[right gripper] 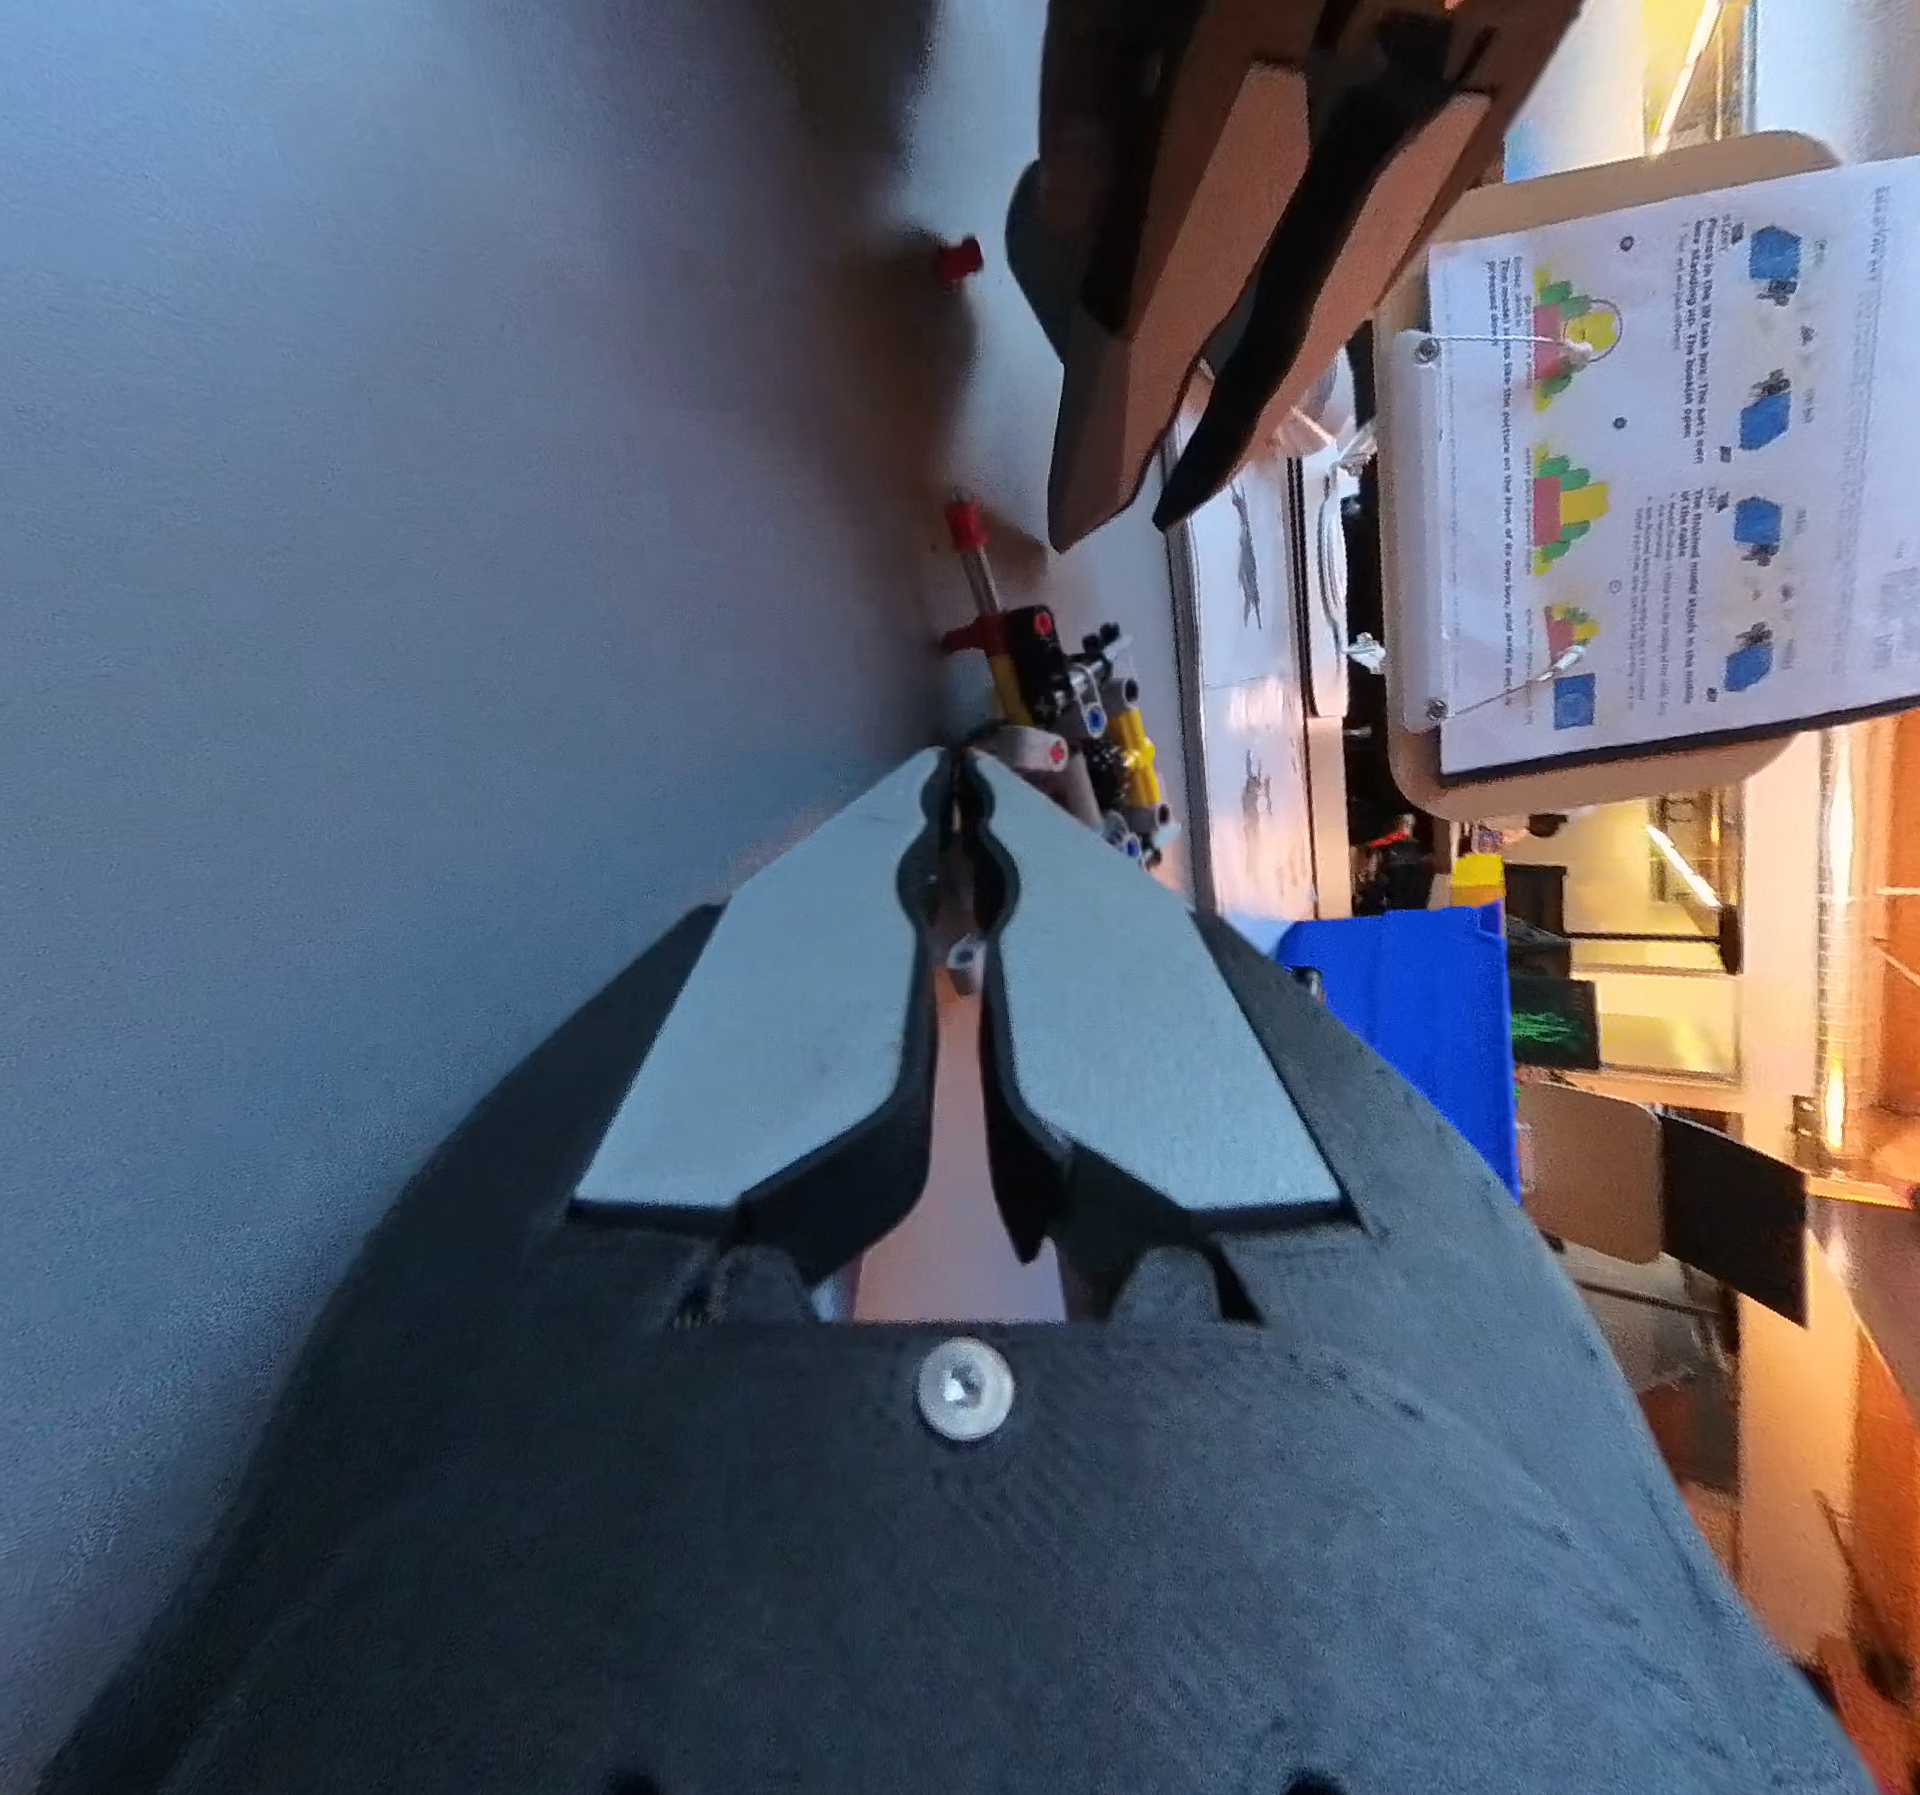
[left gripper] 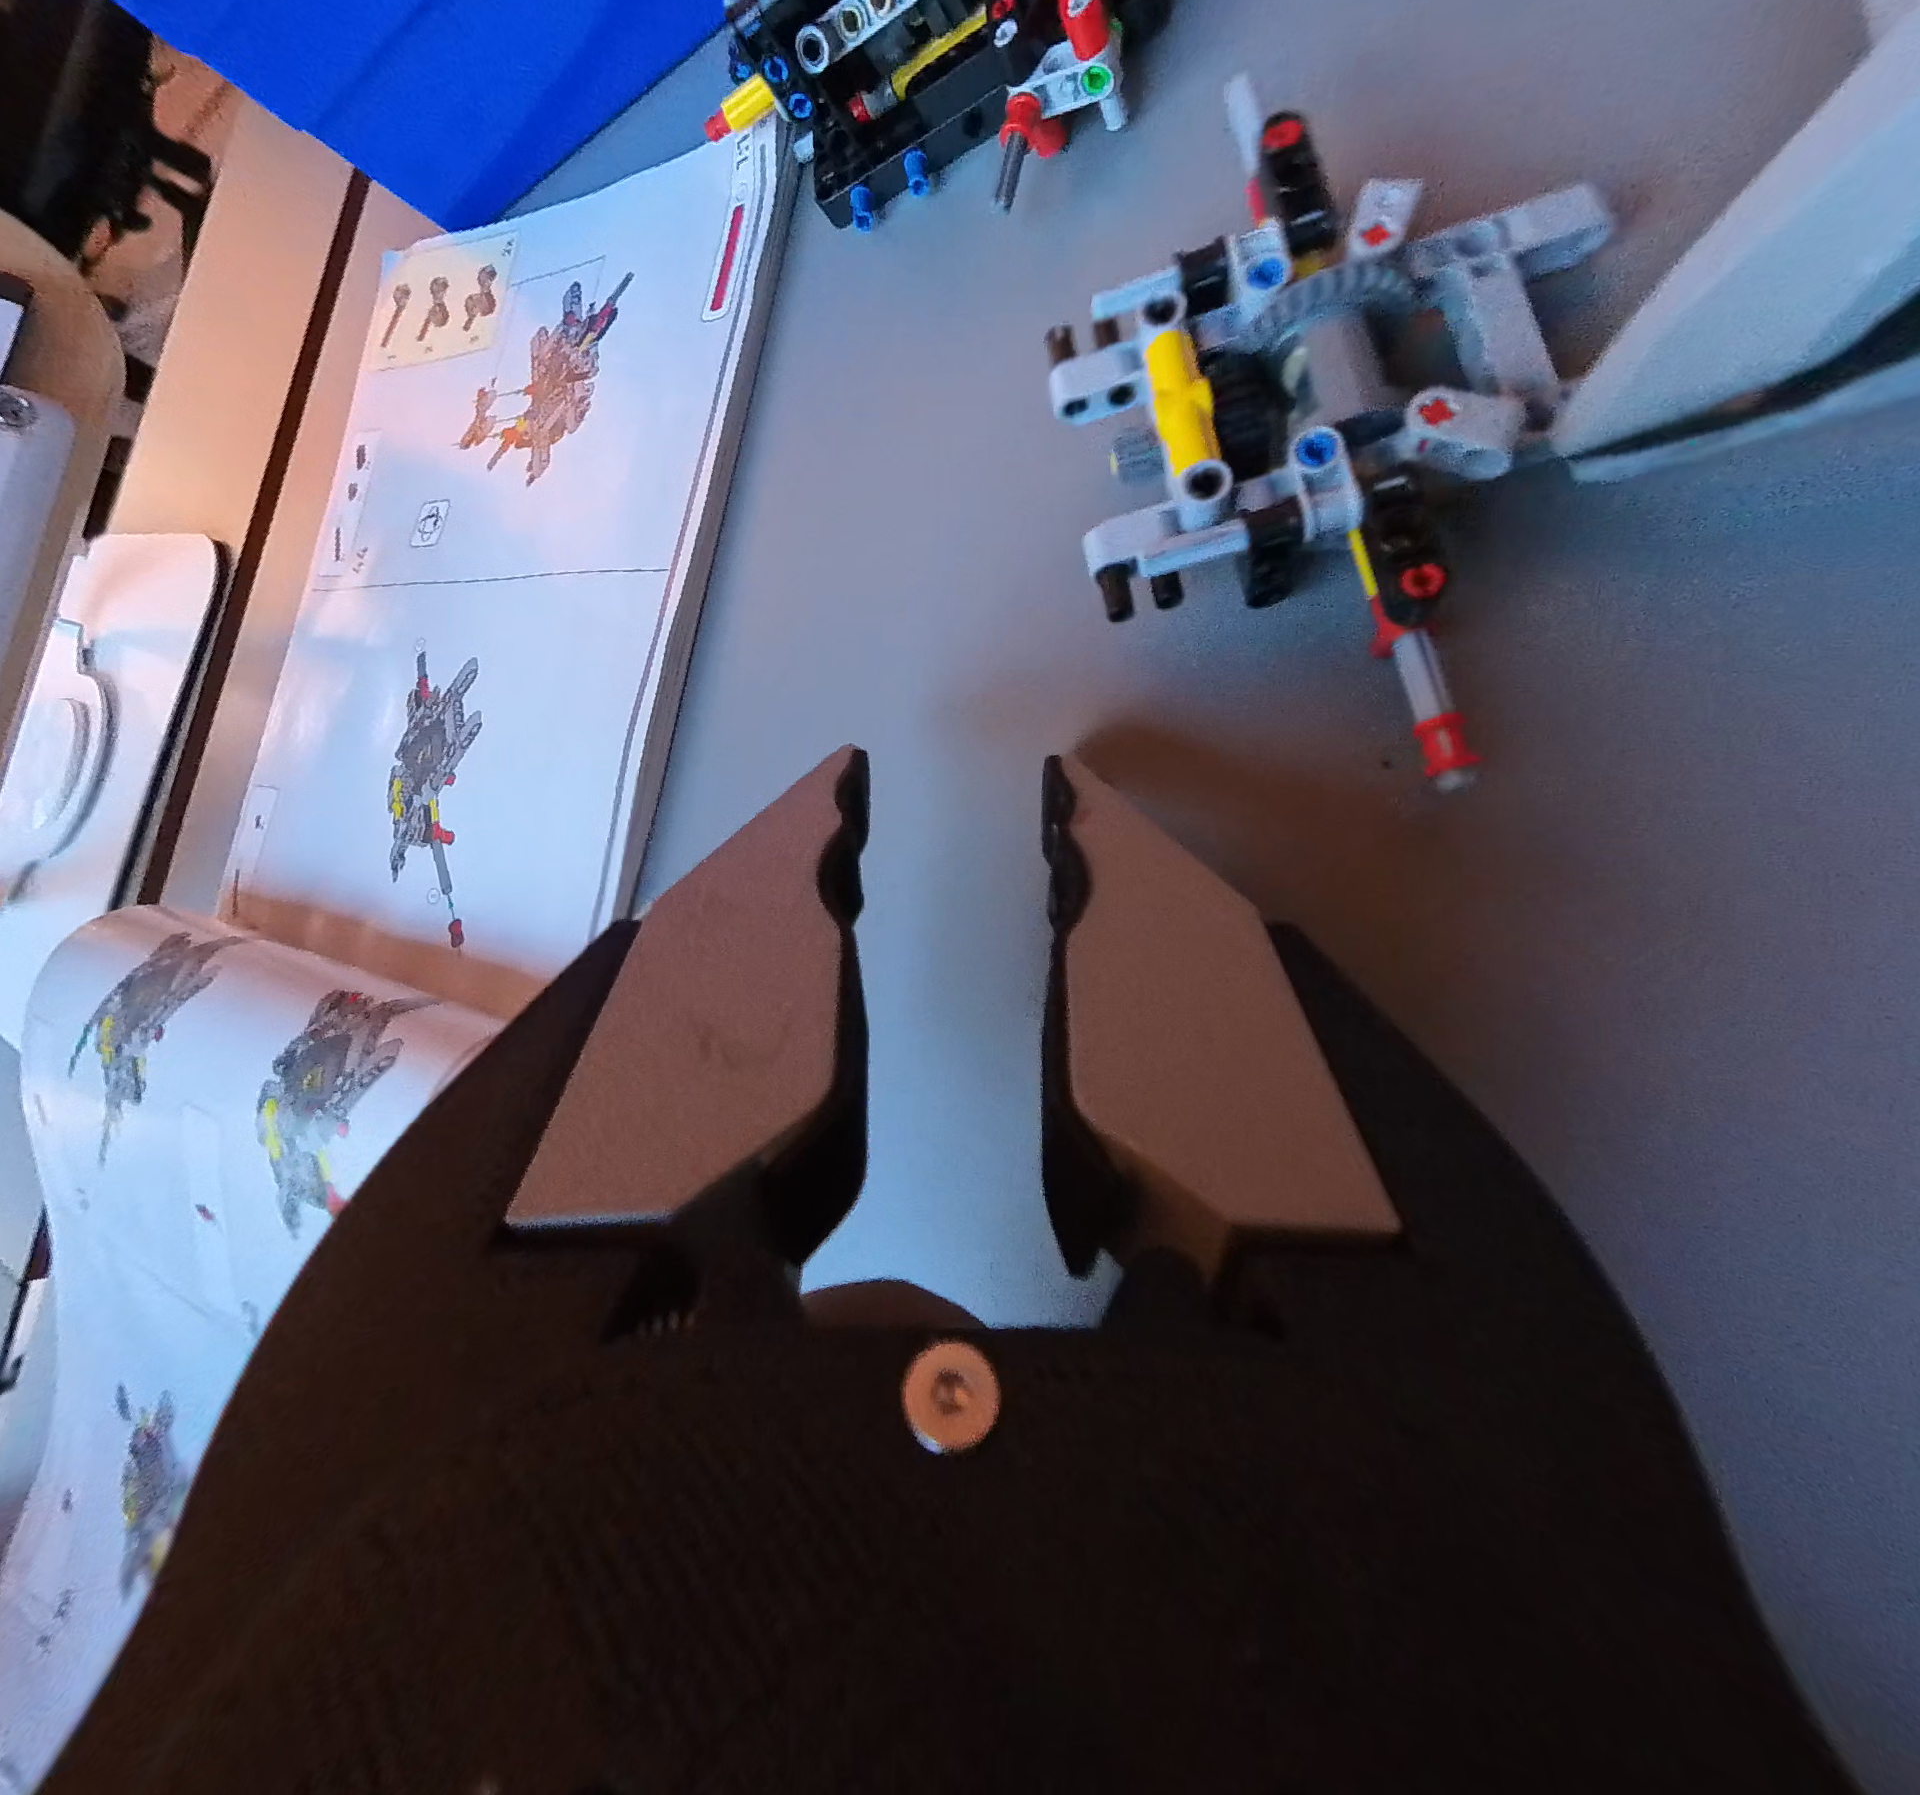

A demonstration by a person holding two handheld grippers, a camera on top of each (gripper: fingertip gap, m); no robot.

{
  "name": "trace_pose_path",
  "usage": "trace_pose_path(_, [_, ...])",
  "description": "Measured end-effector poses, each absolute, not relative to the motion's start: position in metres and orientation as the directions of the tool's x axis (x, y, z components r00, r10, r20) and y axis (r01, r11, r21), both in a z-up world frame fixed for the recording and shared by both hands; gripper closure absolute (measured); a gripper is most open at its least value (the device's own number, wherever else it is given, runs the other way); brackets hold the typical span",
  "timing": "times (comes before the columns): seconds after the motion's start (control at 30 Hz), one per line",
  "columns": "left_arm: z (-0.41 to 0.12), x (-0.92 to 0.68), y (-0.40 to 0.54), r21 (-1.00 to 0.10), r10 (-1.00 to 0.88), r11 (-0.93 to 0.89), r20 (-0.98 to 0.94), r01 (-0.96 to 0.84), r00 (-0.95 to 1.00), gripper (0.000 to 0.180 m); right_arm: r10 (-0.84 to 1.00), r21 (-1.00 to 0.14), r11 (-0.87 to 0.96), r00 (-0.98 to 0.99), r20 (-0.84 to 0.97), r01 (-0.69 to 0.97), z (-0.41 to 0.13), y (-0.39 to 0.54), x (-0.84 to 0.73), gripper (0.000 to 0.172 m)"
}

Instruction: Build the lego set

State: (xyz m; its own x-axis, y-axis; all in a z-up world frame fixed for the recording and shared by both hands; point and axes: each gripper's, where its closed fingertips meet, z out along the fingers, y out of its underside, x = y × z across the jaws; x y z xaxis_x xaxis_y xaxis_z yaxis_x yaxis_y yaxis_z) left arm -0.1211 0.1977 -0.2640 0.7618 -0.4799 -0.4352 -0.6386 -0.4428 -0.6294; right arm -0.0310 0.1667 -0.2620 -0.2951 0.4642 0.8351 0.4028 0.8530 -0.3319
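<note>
Brick model (left gripper: 1314, 415) beside open left claw (left gripper: 954, 779)

My left gripper (left gripper: 956, 779): fingers parted, nothing between the pads, tips angled down toward the table surface and clear of it. Seen from the right wrist view, it hangs tilted, tips pointing down. My right gripper (right gripper: 958, 758): rolled on its side, fingertips (right gripper: 914, 779) meeting at the tip; whether they pinch anything I cannot tell.
</note>
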Motion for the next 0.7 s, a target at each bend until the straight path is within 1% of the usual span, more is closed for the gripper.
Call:
trace_pose_path(0.07, [-0.266,-0.118,0.195,-0.645,-0.494,-0.43,-0.417,-0.632,0.763,0.154,0.464,-0.334,0.85,-0.279,0.841,0.407,-0.26,0.172,-0.032,0.172])
trace_pose_path(0.13, [-0.265,-0.116,0.193,-0.645,-0.511,-0.425,-0.407,-0.634,0.757,0.151,0.488,-0.36,0.835,-0.257,0.834,0.416,-0.256,0.176,-0.031,0.172])
trace_pose_path(0.23, [-0.266,-0.111,0.189,-0.647,-0.541,-0.4,-0.405,-0.649,0.737,0.151,0.531,-0.428,0.812,-0.196,0.824,0.397,-0.242,0.18,-0.03,0.172])
trace_pose_path(0.27, [-0.266,-0.109,0.188,-0.648,-0.549,-0.395,-0.402,-0.651,0.733,0.155,0.55,-0.453,0.801,-0.18,0.816,0.392,-0.238,0.181,-0.03,0.172])
trace_pose_path(0.37, [-0.265,-0.109,0.184,-0.615,-0.552,-0.381,-0.449,-0.691,0.703,0.154,0.568,-0.485,0.797,-0.173,0.805,0.359,-0.233,0.18,-0.026,0.172])
trace_pose_path(0.43, [-0.265,-0.111,0.182,-0.592,-0.547,-0.374,-0.481,-0.714,0.686,0.153,0.598,-0.502,0.777,-0.199,0.776,0.379,-0.241,0.179,-0.022,0.158])
trace_pose_path(0.53, [-0.264,-0.106,0.184,-0.605,-0.539,-0.381,-0.469,-0.699,0.7,0.153,0.641,-0.536,0.746,-0.208,0.739,0.394,-0.247,0.179,-0.019,0.141])
trace_pose_path(0.57, [-0.264,-0.106,0.186,-0.609,-0.528,-0.402,-0.457,-0.684,0.716,0.153,0.651,-0.551,0.74,-0.209,0.729,0.385,-0.245,0.177,-0.02,0.14])
trace_pose_path(0.63, [-0.265,-0.105,0.187,-0.614,-0.522,-0.431,-0.428,-0.661,0.738,0.152,0.64,-0.537,0.744,-0.194,0.744,0.397,-0.244,0.183,-0.023,0.145])
trace_pose_path(0.7, [-0.263,-0.105,0.187,-0.623,-0.517,-0.424,-0.43,-0.657,0.741,0.152,0.607,-0.482,0.756,-0.199,0.769,0.444,-0.252,0.194,-0.025,0.148])
